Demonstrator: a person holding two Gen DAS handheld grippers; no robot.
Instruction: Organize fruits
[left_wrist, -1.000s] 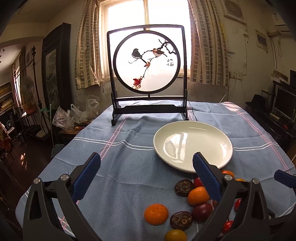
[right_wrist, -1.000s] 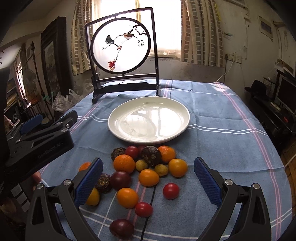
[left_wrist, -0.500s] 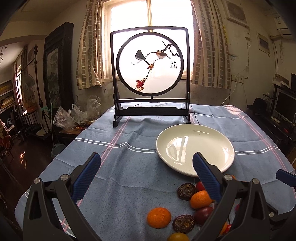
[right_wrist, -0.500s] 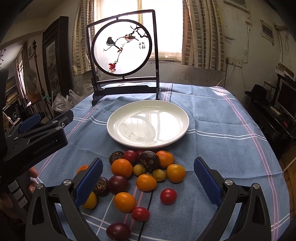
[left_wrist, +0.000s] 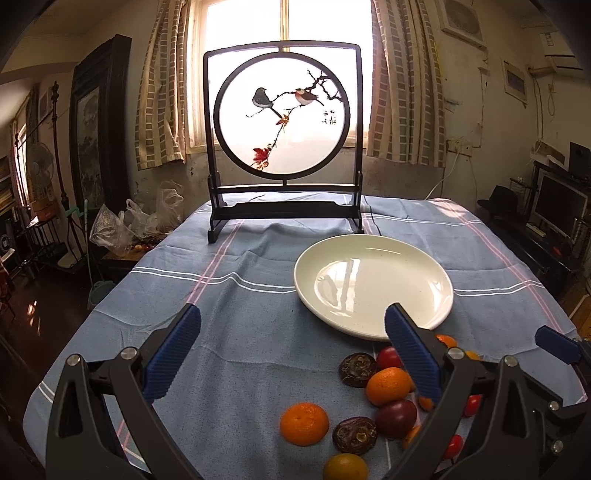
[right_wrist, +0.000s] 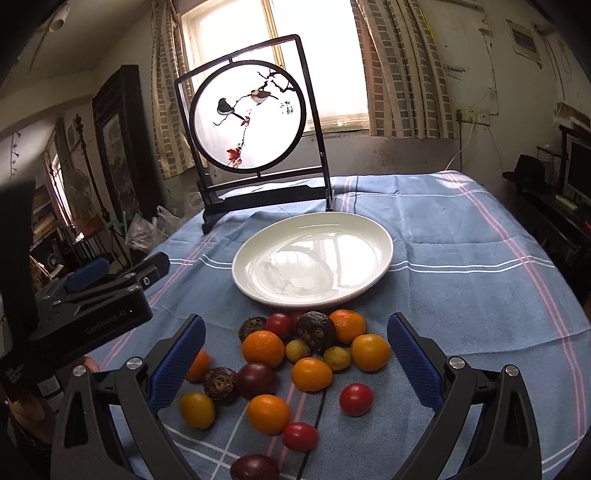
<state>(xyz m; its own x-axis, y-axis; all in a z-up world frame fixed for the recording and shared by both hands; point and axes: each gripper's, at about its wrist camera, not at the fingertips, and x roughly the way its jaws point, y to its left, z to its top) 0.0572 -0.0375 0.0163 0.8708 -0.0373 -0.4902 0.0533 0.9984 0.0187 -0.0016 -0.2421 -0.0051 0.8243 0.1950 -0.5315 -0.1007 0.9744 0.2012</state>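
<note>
The white plate (right_wrist: 312, 267) sits empty near the middle of the bench (right_wrist: 461, 295), which is covered with a blue striped cloth, and a framed bird screen (right_wrist: 249, 118) stands at the far edge. All fruit lies loose on the cloth just on the near side of the plate: oranges, red tomatoes, dark wrinkled passion fruits and small yellow fruits in a cluster. The right hand-held gripper (right_wrist: 295, 365) has its jaws spread wide and holds nothing; most of the cluster lies directly ahead of it and between its blue pads, with one orange (right_wrist: 312, 373) almost on its centre line. The left hand-held gripper (left_wrist: 291, 354) is likewise spread wide and empty, but it points at bare cloth to the left of the plate; the fruit lies toward its right pad, the nearest piece being a lone orange (left_wrist: 304, 423) set apart on the left of the pile. The right hand-held gripper therefore appears better placed for the first pick (the fruits are roughly round, so no long axis constrains the approach). The plate lies straight beyond the pile, so a carry from there would run forward and away.
</note>
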